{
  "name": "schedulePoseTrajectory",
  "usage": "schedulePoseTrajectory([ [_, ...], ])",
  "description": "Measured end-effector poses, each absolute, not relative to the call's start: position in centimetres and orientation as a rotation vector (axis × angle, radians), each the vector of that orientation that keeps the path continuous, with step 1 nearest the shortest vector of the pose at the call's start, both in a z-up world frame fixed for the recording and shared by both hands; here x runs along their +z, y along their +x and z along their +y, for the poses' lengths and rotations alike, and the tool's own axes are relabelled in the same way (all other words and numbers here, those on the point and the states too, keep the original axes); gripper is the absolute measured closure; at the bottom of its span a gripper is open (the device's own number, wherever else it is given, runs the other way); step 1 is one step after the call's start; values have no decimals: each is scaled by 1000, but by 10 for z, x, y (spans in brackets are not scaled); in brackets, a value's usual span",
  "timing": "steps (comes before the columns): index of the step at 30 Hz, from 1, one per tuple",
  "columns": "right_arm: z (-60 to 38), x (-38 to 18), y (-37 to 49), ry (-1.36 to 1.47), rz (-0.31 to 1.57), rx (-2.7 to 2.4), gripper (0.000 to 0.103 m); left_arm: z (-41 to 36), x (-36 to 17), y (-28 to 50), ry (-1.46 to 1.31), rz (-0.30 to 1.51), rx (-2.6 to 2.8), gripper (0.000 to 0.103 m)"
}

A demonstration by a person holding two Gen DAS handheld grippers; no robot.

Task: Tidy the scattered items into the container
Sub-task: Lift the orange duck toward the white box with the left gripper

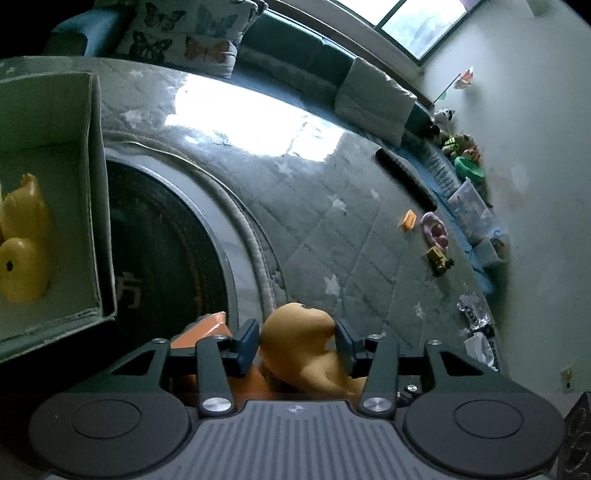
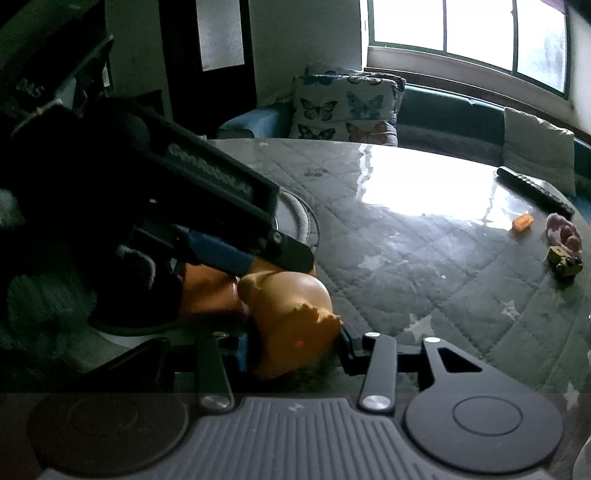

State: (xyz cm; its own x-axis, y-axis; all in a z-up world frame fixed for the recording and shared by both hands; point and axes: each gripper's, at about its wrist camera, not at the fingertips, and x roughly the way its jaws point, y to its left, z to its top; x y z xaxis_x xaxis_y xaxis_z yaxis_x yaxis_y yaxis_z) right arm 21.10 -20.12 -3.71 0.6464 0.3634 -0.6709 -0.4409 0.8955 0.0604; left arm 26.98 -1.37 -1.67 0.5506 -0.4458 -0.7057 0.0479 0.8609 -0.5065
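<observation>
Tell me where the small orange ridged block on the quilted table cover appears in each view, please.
Left wrist view: the small orange ridged block lies right of centre, just left of the pink ring-shaped toy.
Right wrist view: it lies far right, above mid-height, again left of that toy.
Shared landmark: the butterfly-print cushion.

The left wrist view looks forward and downward along the left gripper (image 1: 295, 345), very near the yellow duck (image 1: 301, 350) between its fingers; ahead of it lies the quilted table (image 1: 332, 229), up to its left the box (image 1: 96, 184), far ahead the butterfly cushion (image 1: 184, 33); the right wrist view looks likewise along the right gripper (image 2: 293, 350), just as near the same duck (image 2: 291, 314), with the left gripper (image 2: 258, 258) entering from its left; both share the duck, table (image 2: 424, 258), cushion (image 2: 343, 107) and window (image 2: 469, 33).
</observation>
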Motion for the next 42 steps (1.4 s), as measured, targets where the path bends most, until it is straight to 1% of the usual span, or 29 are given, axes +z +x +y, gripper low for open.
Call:
schedulePoseTrajectory([
  [10, -202, -29, 197, -97, 706, 440, 61, -13, -12, 261, -480, 934, -320, 55],
  [21, -182, 5, 174, -130, 603, 464, 61, 7, 27, 233, -492, 848, -302, 55],
  [33, -120, 31, 183, -158, 523, 587, 61, 75, 63, 217, -484, 755, -194, 55],
  [42, -45, 35, 205, -160, 506, 728, 61, 150, 69, 209, -495, 717, -56, 55],
])
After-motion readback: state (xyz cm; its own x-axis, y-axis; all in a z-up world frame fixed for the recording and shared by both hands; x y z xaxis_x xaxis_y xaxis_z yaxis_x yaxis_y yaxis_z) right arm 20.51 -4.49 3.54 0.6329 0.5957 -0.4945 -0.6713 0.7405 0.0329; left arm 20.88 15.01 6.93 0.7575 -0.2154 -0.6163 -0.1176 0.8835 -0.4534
